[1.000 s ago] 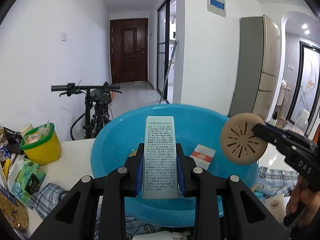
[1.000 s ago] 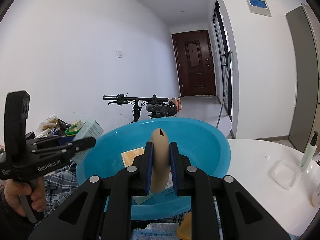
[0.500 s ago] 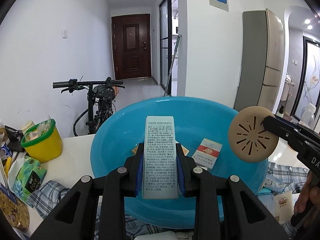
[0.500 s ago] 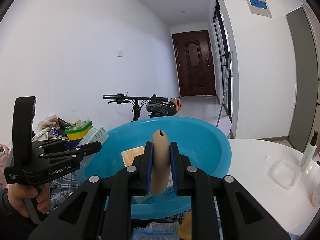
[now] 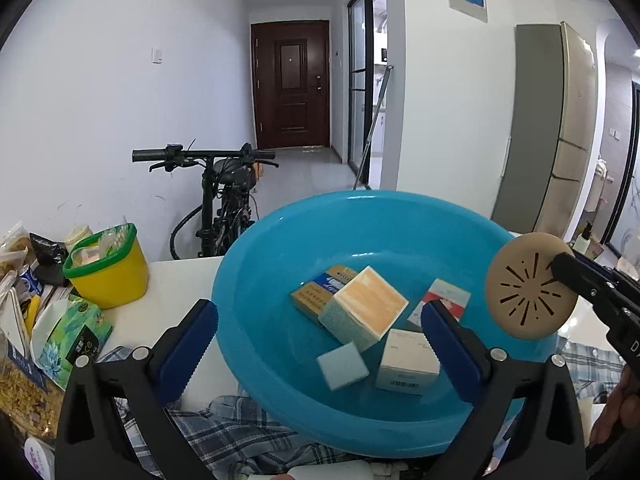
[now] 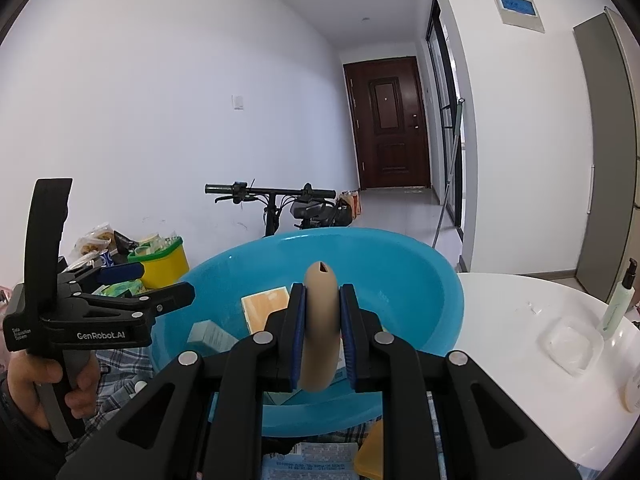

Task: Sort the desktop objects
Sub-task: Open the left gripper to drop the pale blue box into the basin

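1. Left hand-held gripper (image 5: 320,340) hangs wide open over the blue basin (image 5: 256,280), nothing between its blue pads. The tall teal-and-cream box (image 5: 366,308) lies tilted in the basin's middle, resting against the other cartons.
2. Right hand-held gripper (image 6: 323,332) is clamped on the tan vented disc (image 6: 320,328), held edge-on, pinched across its thickness. In the left view the disc (image 5: 531,286) hangs over the basin rim at about 3 o'clock.
3. So the step in hand looks like dropping the disc in. I'd carry it toward the basin centre before letting go, since at the rim it could roll out onto the white tabletop (image 6: 520,320).
4. Go low and tip it flat first; edge-on it'll probably roll or bounce off the small white carton (image 5: 408,360).
5. Yellow tub (image 5: 108,276) sits at 9 o'clock, well apart.
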The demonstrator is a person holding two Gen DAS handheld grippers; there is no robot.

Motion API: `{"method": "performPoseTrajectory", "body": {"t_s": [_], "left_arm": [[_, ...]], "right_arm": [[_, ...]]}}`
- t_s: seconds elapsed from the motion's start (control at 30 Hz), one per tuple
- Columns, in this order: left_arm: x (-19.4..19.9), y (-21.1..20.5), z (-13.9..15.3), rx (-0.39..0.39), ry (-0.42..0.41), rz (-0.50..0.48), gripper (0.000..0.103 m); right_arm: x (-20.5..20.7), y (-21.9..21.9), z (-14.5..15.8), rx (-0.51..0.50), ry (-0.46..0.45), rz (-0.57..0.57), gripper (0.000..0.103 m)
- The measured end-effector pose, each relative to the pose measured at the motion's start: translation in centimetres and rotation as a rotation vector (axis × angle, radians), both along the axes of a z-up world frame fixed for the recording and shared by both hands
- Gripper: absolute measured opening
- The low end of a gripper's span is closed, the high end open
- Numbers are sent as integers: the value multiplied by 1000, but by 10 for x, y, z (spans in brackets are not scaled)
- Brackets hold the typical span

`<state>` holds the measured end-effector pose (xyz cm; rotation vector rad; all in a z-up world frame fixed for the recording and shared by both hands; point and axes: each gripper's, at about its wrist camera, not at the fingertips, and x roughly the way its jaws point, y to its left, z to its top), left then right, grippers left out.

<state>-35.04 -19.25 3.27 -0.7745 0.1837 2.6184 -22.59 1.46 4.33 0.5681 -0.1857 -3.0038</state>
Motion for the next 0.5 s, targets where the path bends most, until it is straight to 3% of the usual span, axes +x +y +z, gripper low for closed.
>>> {"method": "performPoseTrajectory", "body": {"t_s": [0.5], "left_arm": [[16, -3, 12, -5, 24, -20, 103]], "right_arm": [[-5, -3, -7, 8, -26, 18, 16]]}}
